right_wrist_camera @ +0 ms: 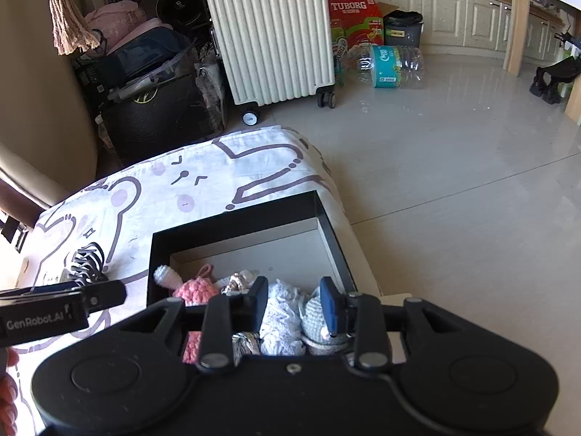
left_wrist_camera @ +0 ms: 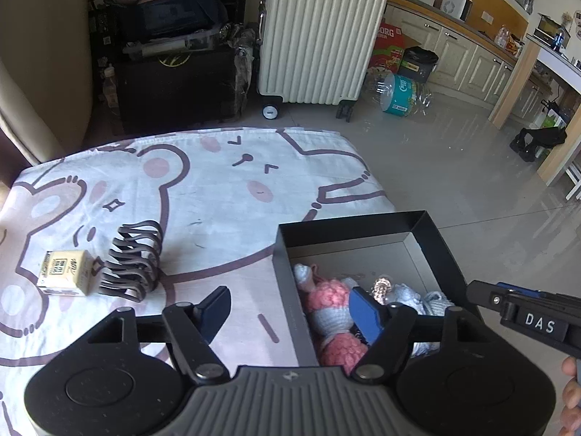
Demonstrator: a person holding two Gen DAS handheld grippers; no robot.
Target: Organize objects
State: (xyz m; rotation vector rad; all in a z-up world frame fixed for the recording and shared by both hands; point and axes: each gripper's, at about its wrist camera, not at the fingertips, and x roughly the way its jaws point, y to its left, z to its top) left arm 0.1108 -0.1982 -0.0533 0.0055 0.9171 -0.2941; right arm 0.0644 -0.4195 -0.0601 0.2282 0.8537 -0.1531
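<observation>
A black open box (left_wrist_camera: 414, 223) sits at the table's right edge and holds pink, white and pale blue crochet toys (left_wrist_camera: 328, 292). My left gripper (left_wrist_camera: 290, 309) is open and empty, straddling the box's left wall. A dark brown hair claw clip (left_wrist_camera: 132, 259) and a small yellow carton (left_wrist_camera: 65, 272) lie on the cloth to the left. In the right wrist view my right gripper (right_wrist_camera: 296, 303) is open and empty, over the white crochet piece (right_wrist_camera: 281, 312) and grey toy (right_wrist_camera: 314, 314) inside the box (right_wrist_camera: 232, 221). The clip (right_wrist_camera: 87, 261) shows at left.
The table wears a white cloth with cartoon bears (left_wrist_camera: 203, 189). Beyond it stand a cream suitcase (left_wrist_camera: 319, 32), dark bags and a speaker (left_wrist_camera: 174, 83), a plastic water bottle (left_wrist_camera: 401, 94) on the tiled floor, and kitchen cabinets (left_wrist_camera: 461, 51).
</observation>
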